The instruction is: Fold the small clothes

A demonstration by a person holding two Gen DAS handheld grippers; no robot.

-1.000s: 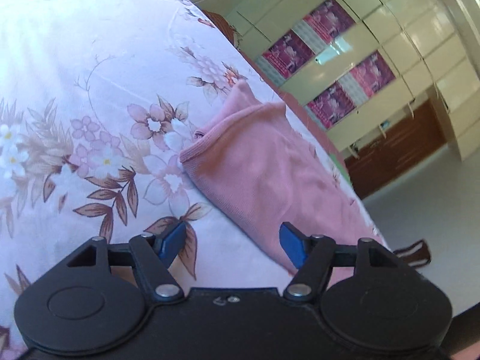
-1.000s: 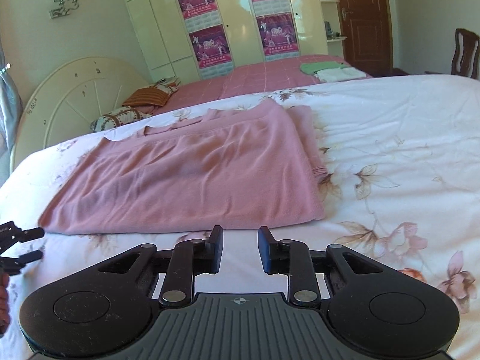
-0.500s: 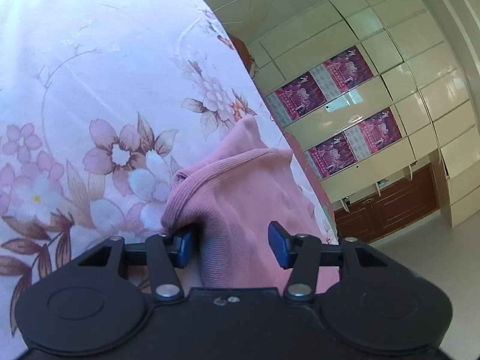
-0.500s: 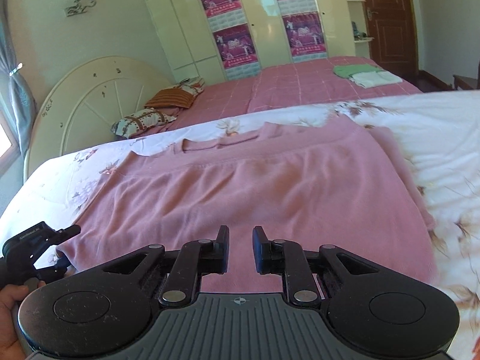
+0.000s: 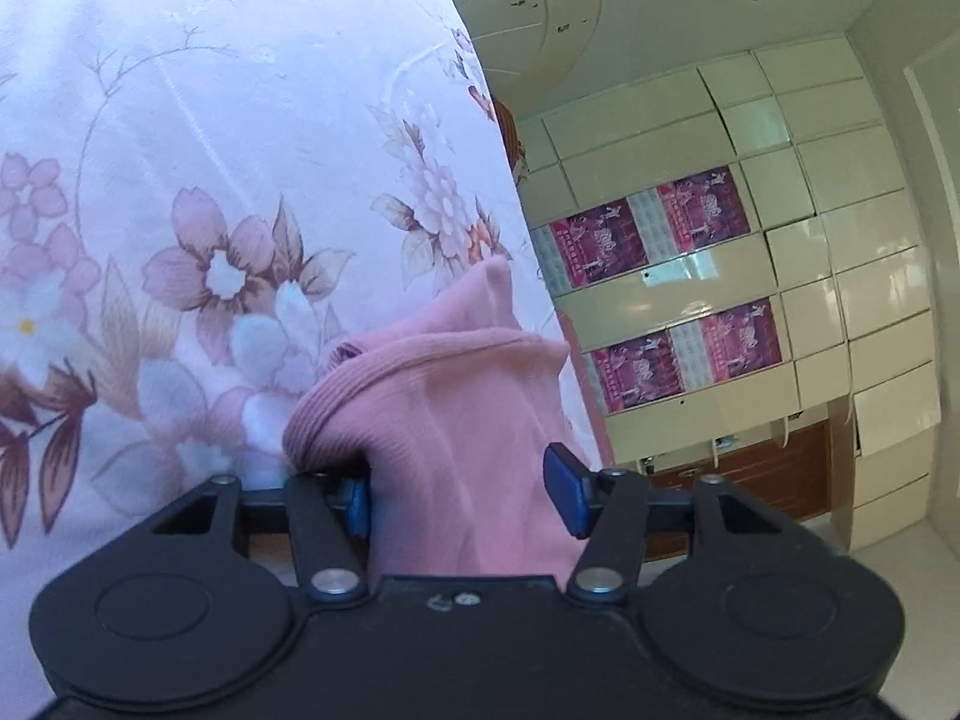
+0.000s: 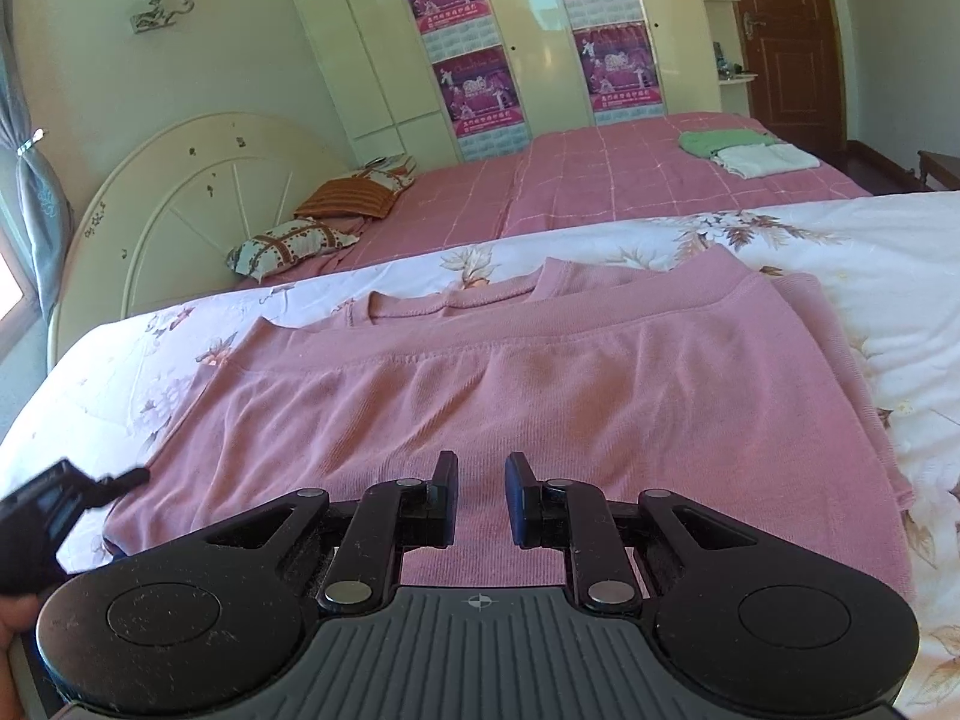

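A pink knitted top (image 6: 540,396) lies flat on the floral bedsheet (image 6: 870,240), folded over, neckline at the far side. My left gripper (image 5: 459,495) is open, its blue pads either side of the top's raised corner (image 5: 444,396); the cloth lies between the jaws. It also shows at the left edge of the right wrist view (image 6: 66,498), at the garment's near left corner. My right gripper (image 6: 482,495) is open with a narrow gap and empty, just above the top's near edge.
A second bed with a pink checked cover (image 6: 630,180) stands behind, with pillows (image 6: 300,240) and folded green and white clothes (image 6: 744,150). A cream headboard (image 6: 180,192) is at the left, wardrobes with posters (image 6: 474,84) behind.
My left gripper has moved forward onto the garment's corner, which now sits between its open jaws. My right gripper has moved forward and left over the top's near edge.
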